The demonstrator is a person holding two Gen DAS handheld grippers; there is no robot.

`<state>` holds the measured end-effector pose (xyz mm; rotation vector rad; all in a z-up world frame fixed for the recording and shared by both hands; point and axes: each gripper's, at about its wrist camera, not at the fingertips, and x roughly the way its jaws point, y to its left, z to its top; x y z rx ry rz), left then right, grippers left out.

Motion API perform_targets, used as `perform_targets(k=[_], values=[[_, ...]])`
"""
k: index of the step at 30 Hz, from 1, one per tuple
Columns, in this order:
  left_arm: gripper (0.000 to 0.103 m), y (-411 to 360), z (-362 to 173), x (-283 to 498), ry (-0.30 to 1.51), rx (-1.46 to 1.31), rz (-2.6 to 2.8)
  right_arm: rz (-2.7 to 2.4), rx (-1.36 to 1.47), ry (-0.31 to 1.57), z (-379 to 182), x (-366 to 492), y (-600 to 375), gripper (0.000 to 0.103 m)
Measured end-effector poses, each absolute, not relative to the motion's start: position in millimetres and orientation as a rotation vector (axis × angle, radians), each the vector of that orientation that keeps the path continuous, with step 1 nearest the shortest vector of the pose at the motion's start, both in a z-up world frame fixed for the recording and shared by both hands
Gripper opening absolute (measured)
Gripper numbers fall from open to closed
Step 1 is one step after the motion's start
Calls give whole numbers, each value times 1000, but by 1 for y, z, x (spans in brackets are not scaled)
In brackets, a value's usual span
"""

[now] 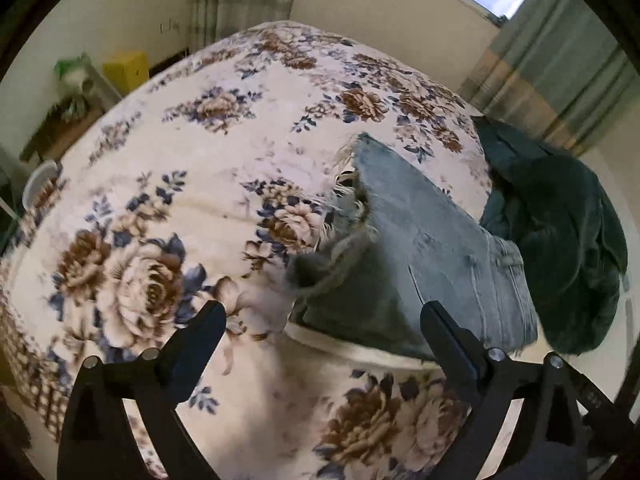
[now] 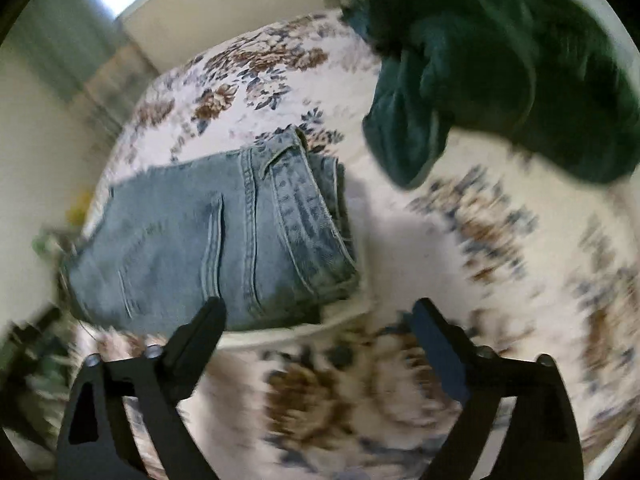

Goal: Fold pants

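Bed (image 1: 168, 184): the carrying surface, covered edge to edge by a cream spread printed with brown and blue flowers. Soft underneath, so anything pressed on it will sink a little.

Dark green garment (image 2: 500, 60): a heaped, unfolded bundle at the bed's far right edge, part of it hanging over. It lies apart from the jeans, with bare spread between them.

Pants (image 2: 224, 236): light blue denim jeans, lying towards the near right side of the bed, already doubled into a compact block several layers deep. Waistband and belt loop face the right view; frayed hems (image 1: 352, 184) face the left view, towards the bed's middle. Judged nearly or fully folded. Handling: denim is heavy for cloth, limp but thick, not slippery, not fragile; stacked layers may slide apart if only the top one is lifted. Best hold, by judgement: pinch through all layers at the thick waistband edge and at the hem end together.

Left hand-held gripper (image 1: 320, 320): jaws spread wide, nothing between them, poised just short of the jeans' near edge.

Right hand-held gripper (image 2: 320, 316): likewise spread wide and empty, near the waistband corner; view blurred.
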<state>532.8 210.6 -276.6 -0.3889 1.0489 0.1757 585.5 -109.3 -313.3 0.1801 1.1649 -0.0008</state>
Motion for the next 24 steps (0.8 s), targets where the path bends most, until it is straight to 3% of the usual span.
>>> perform_targets(k=[8, 24], values=[[100, 176, -220, 486, 1018, -196, 209, -71, 6, 1040, -226, 514, -89, 103], [100, 118, -84, 310, 813, -59, 154, -31, 14, 842, -52, 307, -90, 103]])
